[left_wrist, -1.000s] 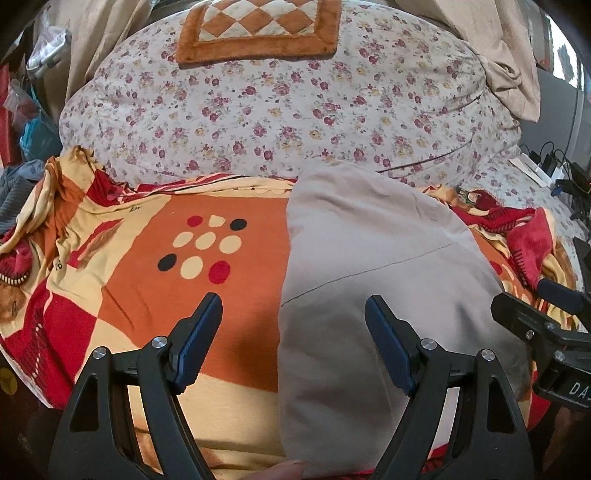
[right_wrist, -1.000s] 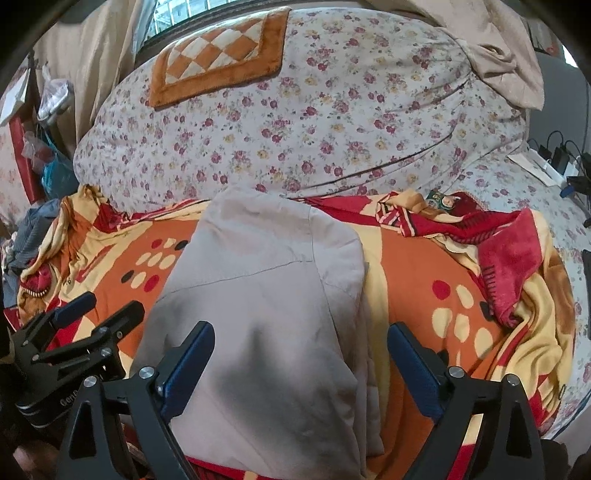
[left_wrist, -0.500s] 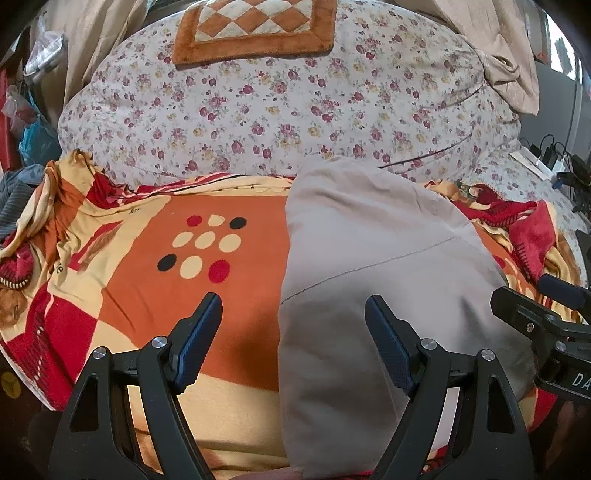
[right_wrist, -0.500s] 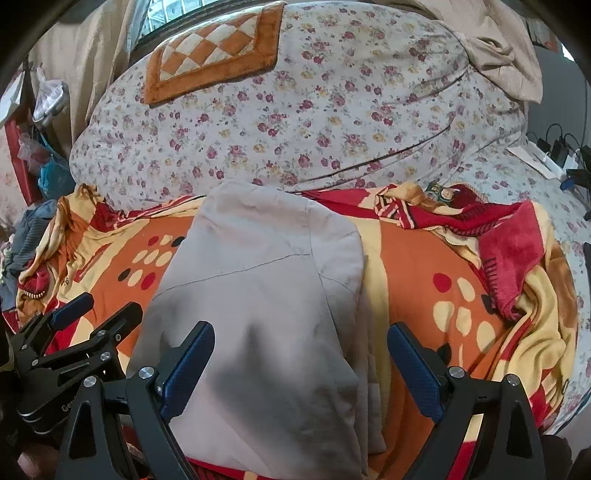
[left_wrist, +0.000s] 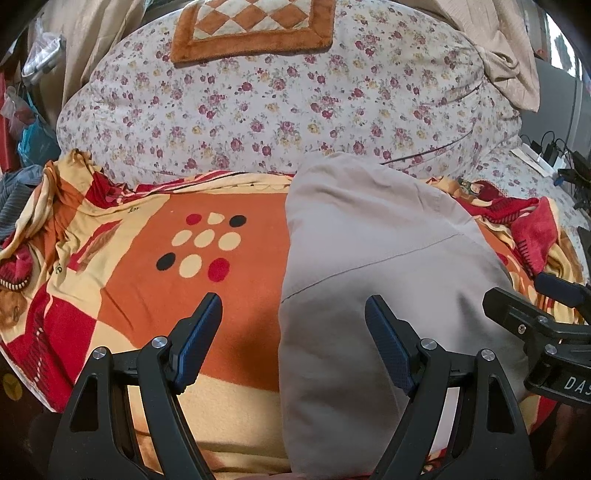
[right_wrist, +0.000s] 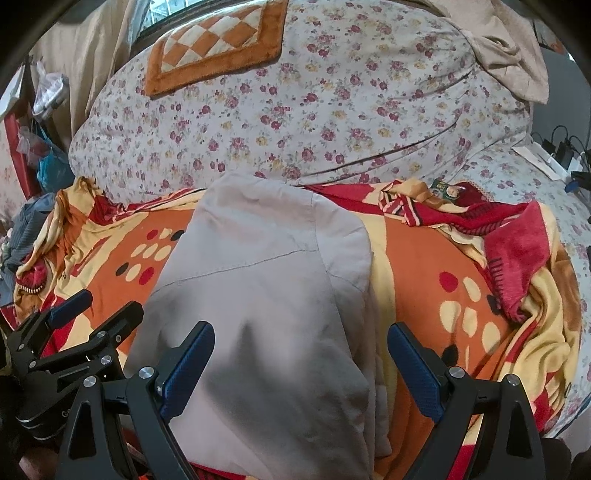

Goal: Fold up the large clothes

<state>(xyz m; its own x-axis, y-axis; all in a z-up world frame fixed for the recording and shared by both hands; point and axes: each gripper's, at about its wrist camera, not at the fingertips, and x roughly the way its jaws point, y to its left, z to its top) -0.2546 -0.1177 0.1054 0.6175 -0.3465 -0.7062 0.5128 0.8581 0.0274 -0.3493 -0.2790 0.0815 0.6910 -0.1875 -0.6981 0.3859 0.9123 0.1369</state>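
Note:
A beige garment (left_wrist: 373, 266) lies folded into a long strip on the orange, red and yellow blanket (left_wrist: 177, 251). It also shows in the right wrist view (right_wrist: 266, 295). My left gripper (left_wrist: 293, 314) is open and empty, held above the garment's left edge near its front end. My right gripper (right_wrist: 301, 343) is open and empty, above the garment's near right part. The right gripper shows at the right edge of the left wrist view (left_wrist: 543, 321). The left gripper shows at the lower left of the right wrist view (right_wrist: 74, 332).
A large floral quilt bundle (left_wrist: 288, 103) rises behind the blanket, with an orange checkered mat (left_wrist: 255, 26) on top. A bunched red blanket fold (right_wrist: 517, 240) lies to the right. Cables and chargers (right_wrist: 557, 155) sit far right. Bags and clothes (left_wrist: 26, 140) crowd the left.
Both grippers stay open and nearly still; the views shift only slightly. The garment has not moved.

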